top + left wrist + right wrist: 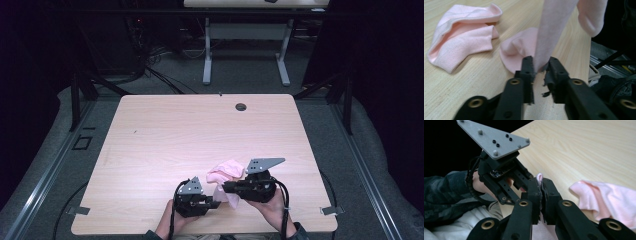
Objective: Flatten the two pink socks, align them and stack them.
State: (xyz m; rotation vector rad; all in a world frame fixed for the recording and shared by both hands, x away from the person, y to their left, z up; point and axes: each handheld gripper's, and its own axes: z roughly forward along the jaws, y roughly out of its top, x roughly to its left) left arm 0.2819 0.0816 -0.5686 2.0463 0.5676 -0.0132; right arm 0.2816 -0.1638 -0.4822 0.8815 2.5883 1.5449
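Your bench: light wood top, round cable port near far edge. Grey carpet floor beyond. Second table, white legs, behind. Dark surroundings, cables trailing on floor.

Overhead light is brightening the pale wooden table; surroundings from nine to three o'clock are sinking into darkness, close black jaws blurring.

We find no text, label, brand, number or sign that we can read in any of the three views.
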